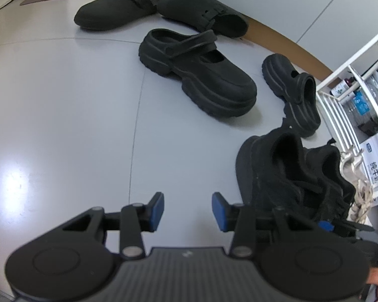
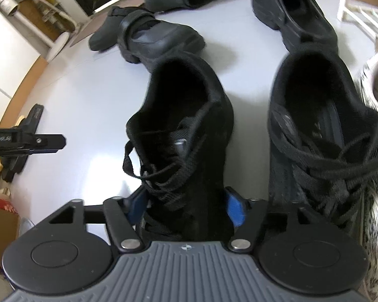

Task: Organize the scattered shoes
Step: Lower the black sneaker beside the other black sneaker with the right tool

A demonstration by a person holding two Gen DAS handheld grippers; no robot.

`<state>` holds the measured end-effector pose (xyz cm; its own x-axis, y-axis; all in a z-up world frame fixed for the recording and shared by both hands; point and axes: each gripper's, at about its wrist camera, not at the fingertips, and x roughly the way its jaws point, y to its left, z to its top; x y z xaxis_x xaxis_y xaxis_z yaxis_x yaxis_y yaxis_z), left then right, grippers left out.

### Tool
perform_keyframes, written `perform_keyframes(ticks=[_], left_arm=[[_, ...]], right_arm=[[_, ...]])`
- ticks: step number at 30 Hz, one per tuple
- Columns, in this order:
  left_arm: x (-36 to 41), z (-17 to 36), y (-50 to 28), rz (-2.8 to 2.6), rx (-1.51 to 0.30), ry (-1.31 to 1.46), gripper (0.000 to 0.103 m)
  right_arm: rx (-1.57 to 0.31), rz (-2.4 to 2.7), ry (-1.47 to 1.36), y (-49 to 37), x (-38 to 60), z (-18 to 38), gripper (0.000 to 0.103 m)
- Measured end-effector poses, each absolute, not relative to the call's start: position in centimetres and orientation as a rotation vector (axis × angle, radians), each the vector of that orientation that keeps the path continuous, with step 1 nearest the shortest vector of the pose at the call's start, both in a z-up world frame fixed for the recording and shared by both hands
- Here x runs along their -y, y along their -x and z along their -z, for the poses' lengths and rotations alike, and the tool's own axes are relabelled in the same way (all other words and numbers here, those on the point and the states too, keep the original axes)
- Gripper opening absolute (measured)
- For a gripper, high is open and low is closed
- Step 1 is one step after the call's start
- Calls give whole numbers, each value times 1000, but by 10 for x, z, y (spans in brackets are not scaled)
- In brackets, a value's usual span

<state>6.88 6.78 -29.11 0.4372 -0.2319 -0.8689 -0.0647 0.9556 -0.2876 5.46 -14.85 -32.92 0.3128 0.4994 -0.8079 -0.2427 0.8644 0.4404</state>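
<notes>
Floor (image 1: 63,100): pale grey, glossy, with thin seams; it carries every shoe in sight, and all are dark and sit close together.
White rack (image 1: 345,100): stands at the right edge of the left wrist view, just beside the shoes; a swinging shoe could knock its bars.
Lace-up shoes: two black ones side by side, heels pointing away. The left lace-up shoe (image 2: 186,130) lies between the right tongs; the right lace-up shoe (image 2: 322,130) rests just beside a white patterned shoe (image 2: 375,95).
Chunky clogs: one chunky clog (image 1: 199,73) lies mid-floor, and its mate (image 1: 294,93) sits near the rack, apart from it and turned another way, so the pair looks unsorted.
Flat slippers: one flat slipper (image 1: 113,10) and a second (image 1: 204,12) lie farthest off, toe to toe by a brown skirting edge.
Right tongs (image 2: 186,209): spread wide, straddling the laced front of the left lace-up shoe; the blue pads sit at its sides without visibly squeezing, so the shoe seems loose on the floor.
Left tongs (image 1: 187,211): partly spread over bare floor, holding nothing.
Risk: loose laces (image 2: 148,166) loop out near the left pad of the right tongs; pulling away could snag them and drag the shoe askew.
Risk: with everything black, mates could be mismatched.
</notes>
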Motion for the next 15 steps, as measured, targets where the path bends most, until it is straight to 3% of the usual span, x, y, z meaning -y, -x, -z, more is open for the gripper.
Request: perform_keyframes(ticks=[8,15], left_arm=[[-71,291,-68,106,-1119,299,48],[-78,293,-65,97,-1127,304,48]], right_arm=[[-1149,-483,-195,-60,133,337,86],[-1140,-402,-227,-55,135,341,74]])
